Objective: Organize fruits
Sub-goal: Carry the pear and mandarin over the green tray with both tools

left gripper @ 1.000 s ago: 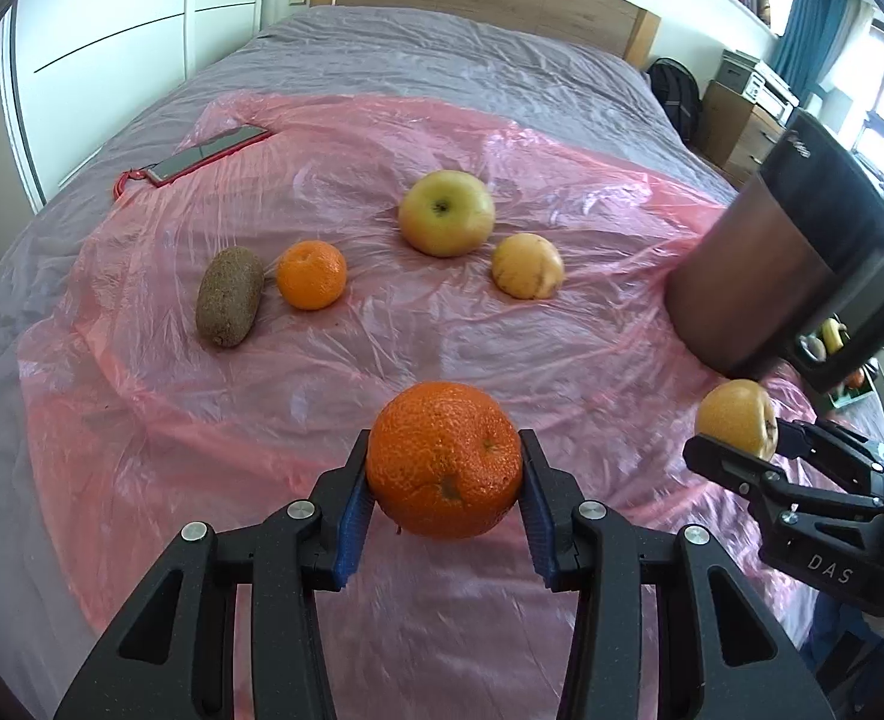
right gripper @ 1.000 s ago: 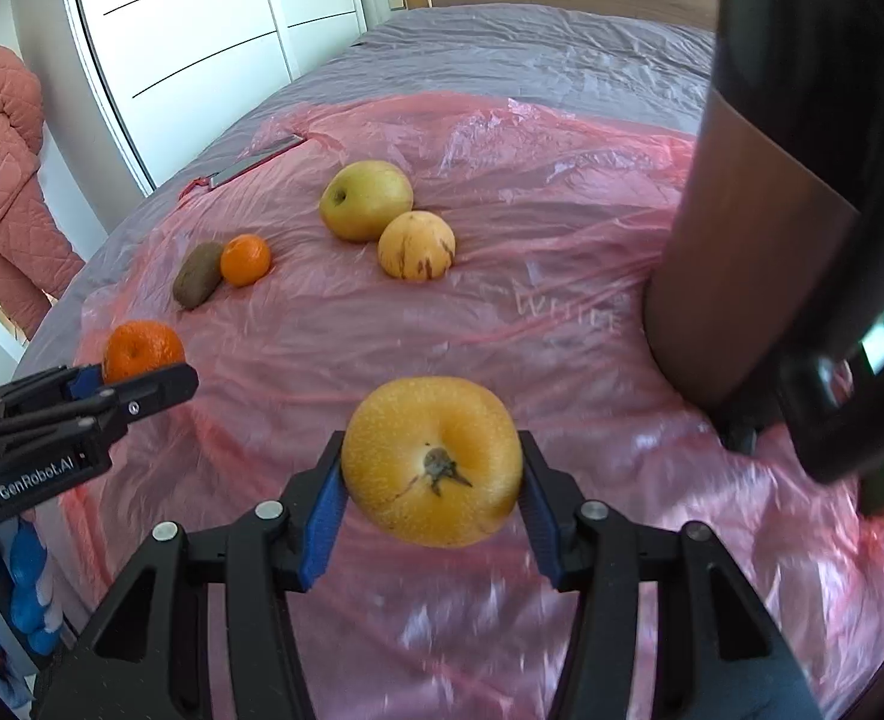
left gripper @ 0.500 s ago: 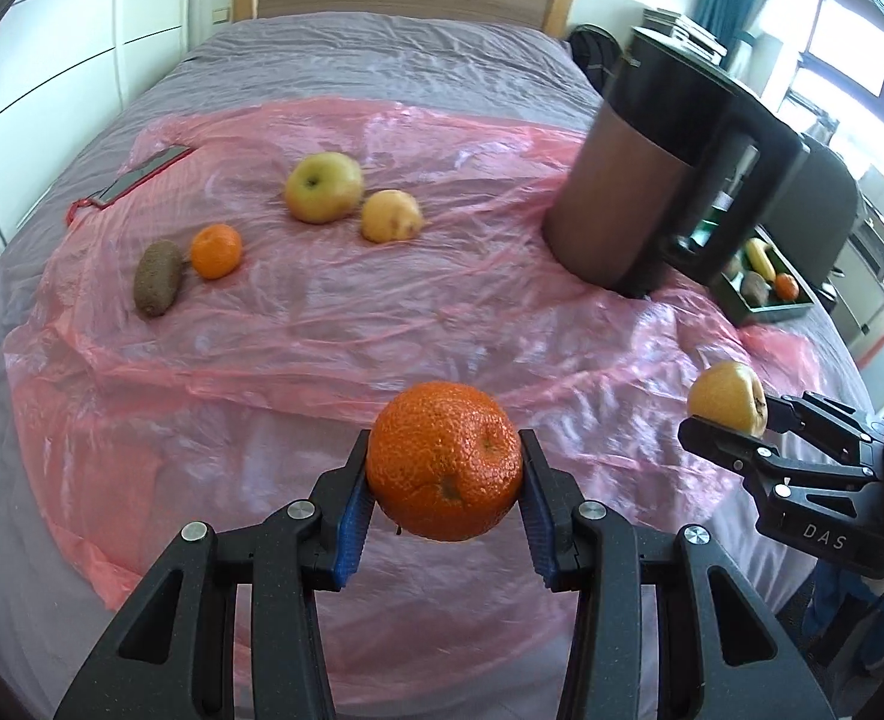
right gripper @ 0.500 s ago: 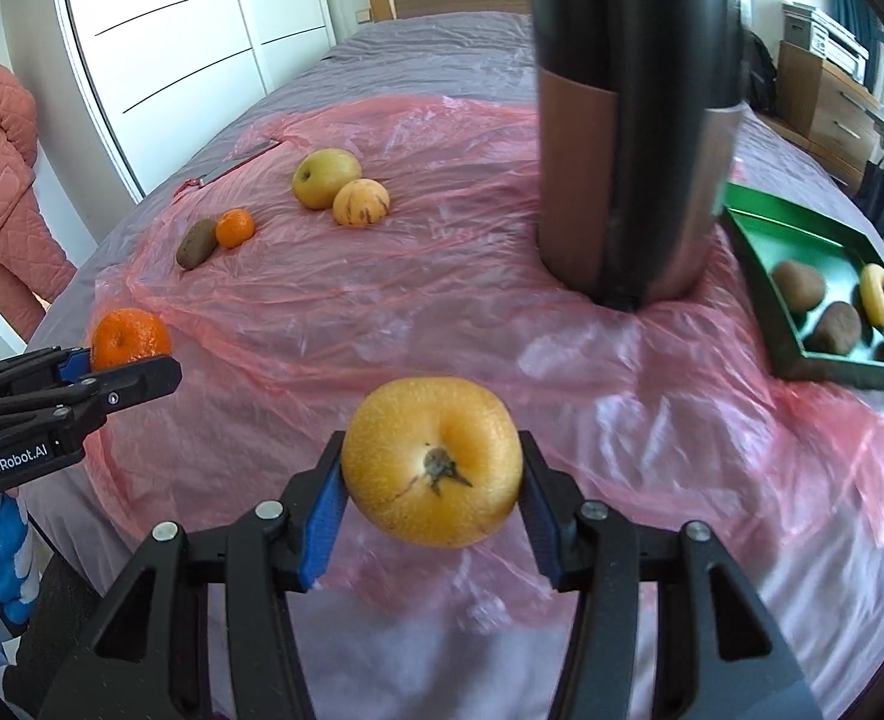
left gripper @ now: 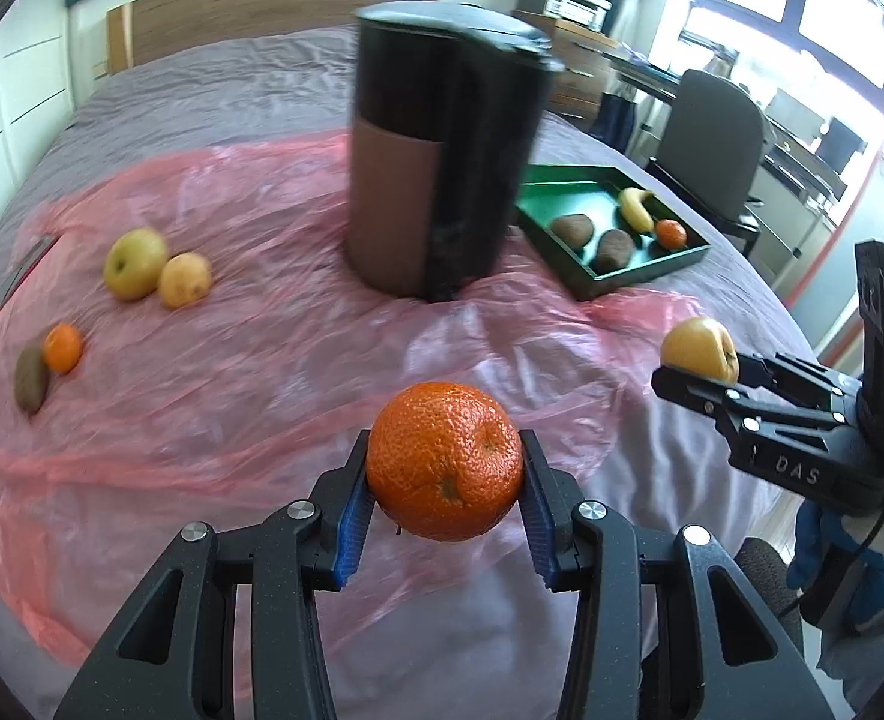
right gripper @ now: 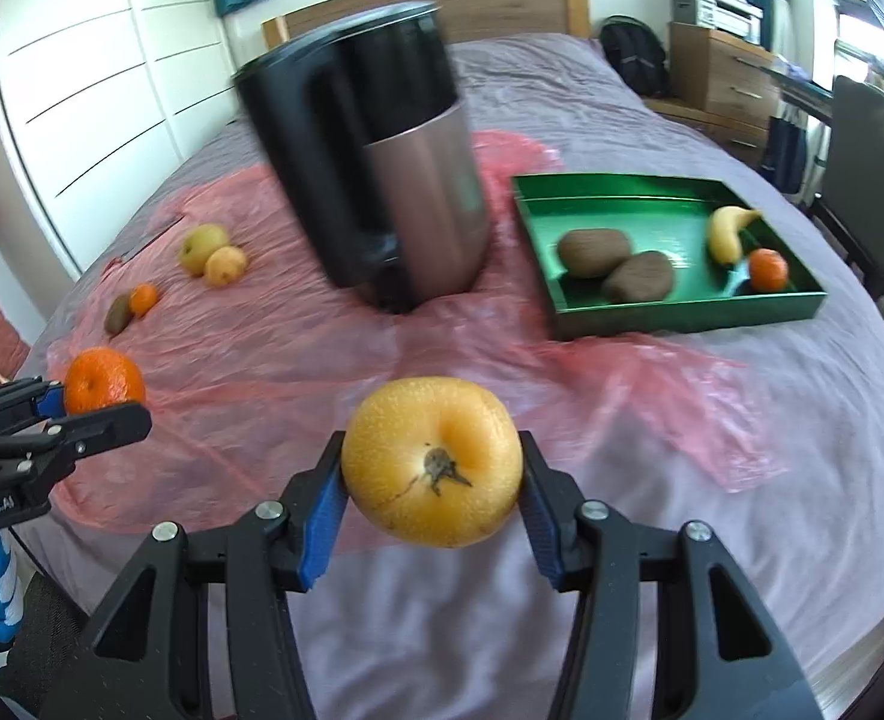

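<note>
My left gripper [left gripper: 445,501] is shut on a large orange [left gripper: 445,459], held above the near edge of the bed. My right gripper [right gripper: 432,507] is shut on a yellow pear [right gripper: 432,459], also held in the air. Each shows in the other's view: the pear [left gripper: 700,350] at right, the orange [right gripper: 104,387] at left. A green tray [right gripper: 682,309] at the right holds two kiwis [right gripper: 593,251], a banana [right gripper: 728,231] and a small orange [right gripper: 767,269]. On the pink plastic sheet [left gripper: 249,360] lie a green apple [left gripper: 134,263], a yellow fruit [left gripper: 185,279], a small orange [left gripper: 62,348] and a kiwi [left gripper: 30,387].
A tall black and copper kettle [left gripper: 435,180] stands on the sheet between the loose fruit and the tray [left gripper: 634,282]. A chair [left gripper: 709,144] and desk are right of the bed. A flat dark object [left gripper: 21,267] lies at the sheet's far left.
Both grippers have swung right and pulled back with their fruit. The kettle has moved to the middle of each view and the green tray has come into fuller sight.
</note>
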